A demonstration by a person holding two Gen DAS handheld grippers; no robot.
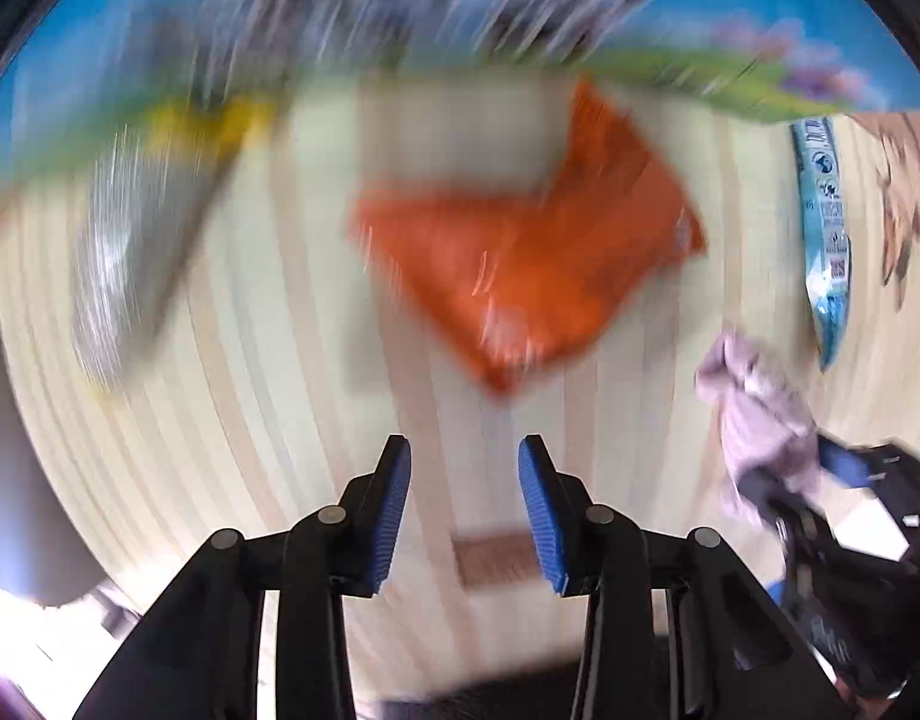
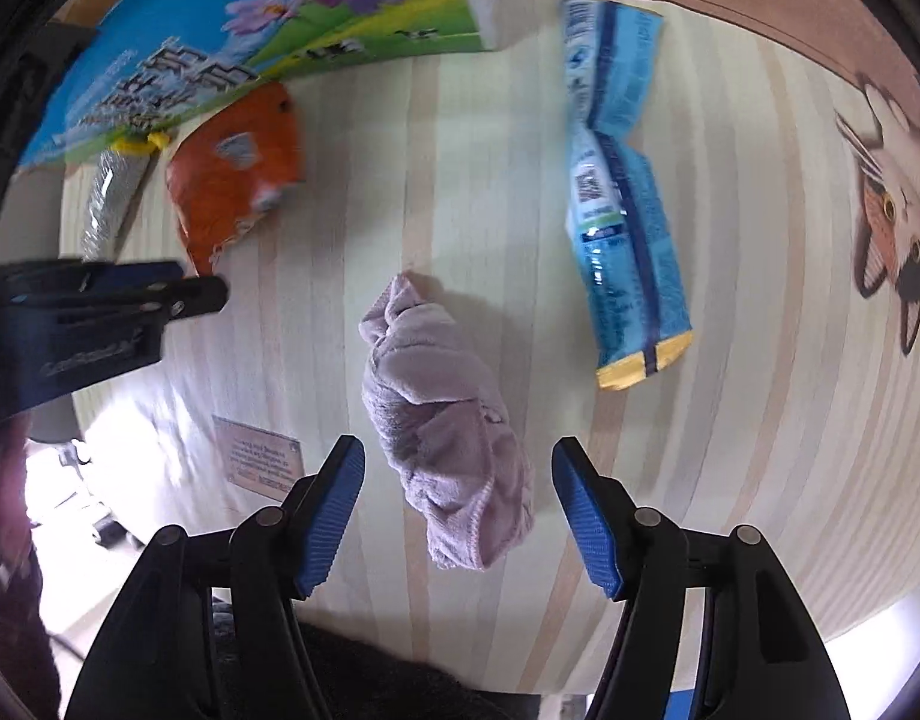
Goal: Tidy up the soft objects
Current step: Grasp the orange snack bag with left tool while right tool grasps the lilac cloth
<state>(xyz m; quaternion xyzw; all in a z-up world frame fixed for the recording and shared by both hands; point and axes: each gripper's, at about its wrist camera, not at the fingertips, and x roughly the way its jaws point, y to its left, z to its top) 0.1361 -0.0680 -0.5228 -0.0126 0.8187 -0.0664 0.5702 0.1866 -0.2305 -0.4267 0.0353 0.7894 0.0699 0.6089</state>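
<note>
While the striped desk (image 2: 520, 120) carried a big flowered pack (image 2: 249, 30) at its far edge, a blue pouch (image 2: 622, 210) lay to the right and an orange bag (image 1: 520, 252) beside the pack. The lilac cloth (image 2: 441, 420) sat crumpled mid-desk between the open right tongs (image 2: 458, 456), untouched. The left tongs (image 1: 464, 447) hung narrowly parted, empty.
</note>
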